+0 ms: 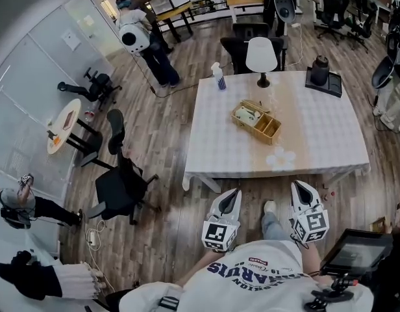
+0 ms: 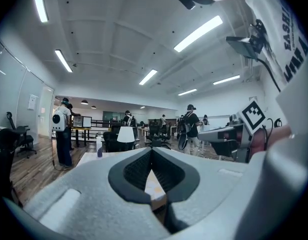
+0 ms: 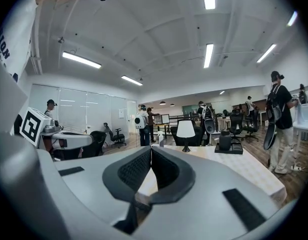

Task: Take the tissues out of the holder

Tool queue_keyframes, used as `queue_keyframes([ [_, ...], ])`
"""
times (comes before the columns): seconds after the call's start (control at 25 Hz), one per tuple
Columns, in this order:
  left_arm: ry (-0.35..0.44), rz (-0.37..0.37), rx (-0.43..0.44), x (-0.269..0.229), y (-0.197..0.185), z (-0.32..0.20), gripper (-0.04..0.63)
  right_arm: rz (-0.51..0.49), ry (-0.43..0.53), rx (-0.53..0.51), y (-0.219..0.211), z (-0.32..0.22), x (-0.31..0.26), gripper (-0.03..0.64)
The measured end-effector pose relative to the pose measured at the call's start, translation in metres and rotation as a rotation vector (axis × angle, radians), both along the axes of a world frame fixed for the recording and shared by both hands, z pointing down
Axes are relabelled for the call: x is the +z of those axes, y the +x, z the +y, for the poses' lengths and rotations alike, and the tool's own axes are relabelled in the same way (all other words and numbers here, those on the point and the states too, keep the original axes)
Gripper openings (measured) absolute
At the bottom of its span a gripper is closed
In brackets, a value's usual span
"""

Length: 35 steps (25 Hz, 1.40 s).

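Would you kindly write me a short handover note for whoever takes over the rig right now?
Left hand-held gripper: shut, empty, short of the table's near edge.
Right hand-held gripper: shut, empty, also short of the table.
Things: the wooden holder sits mid-table; the tissues lie in its left end.
Done: nothing; tissues not yet touched.
Left: reach over the table, open a gripper, grip the tissues, lift them out.

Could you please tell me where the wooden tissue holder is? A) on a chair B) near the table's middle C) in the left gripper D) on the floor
B: the wooden tissue holder sits near the middle of the white table.
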<state>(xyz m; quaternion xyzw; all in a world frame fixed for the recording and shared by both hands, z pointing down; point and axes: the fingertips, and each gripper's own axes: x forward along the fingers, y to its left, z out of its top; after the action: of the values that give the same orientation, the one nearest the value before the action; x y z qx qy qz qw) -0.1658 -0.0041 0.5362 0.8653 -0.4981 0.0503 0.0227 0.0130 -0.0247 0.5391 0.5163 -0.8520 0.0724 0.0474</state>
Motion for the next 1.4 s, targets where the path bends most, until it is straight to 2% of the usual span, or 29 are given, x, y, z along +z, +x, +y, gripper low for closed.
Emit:
queue_keyframes([
  [0.36, 0.008, -0.01, -0.02, -0.016, 0.014, -0.109, 0.005, -0.015, 0.008, 0.006, 0.018, -0.114, -0.009, 0.009],
  [0.68, 0.008, -0.012, -0.032, -0.007, 0.037, -0.184, 0.005, -0.019, -0.003, 0.02, 0.051, -0.194, 0.004, 0.009],
  [1.04, -0.006, -0.023, -0.07, -0.008, 0.053, -0.233, 0.005, -0.033, -0.017, 0.0, 0.071, -0.257, 0.016, 0.009],
  [1.4, -0.014, -0.014, -0.06, -0.007, 0.053, -0.261, 0.004, -0.037, -0.065, -0.011, 0.065, -0.278, 0.027, 0.009],
])
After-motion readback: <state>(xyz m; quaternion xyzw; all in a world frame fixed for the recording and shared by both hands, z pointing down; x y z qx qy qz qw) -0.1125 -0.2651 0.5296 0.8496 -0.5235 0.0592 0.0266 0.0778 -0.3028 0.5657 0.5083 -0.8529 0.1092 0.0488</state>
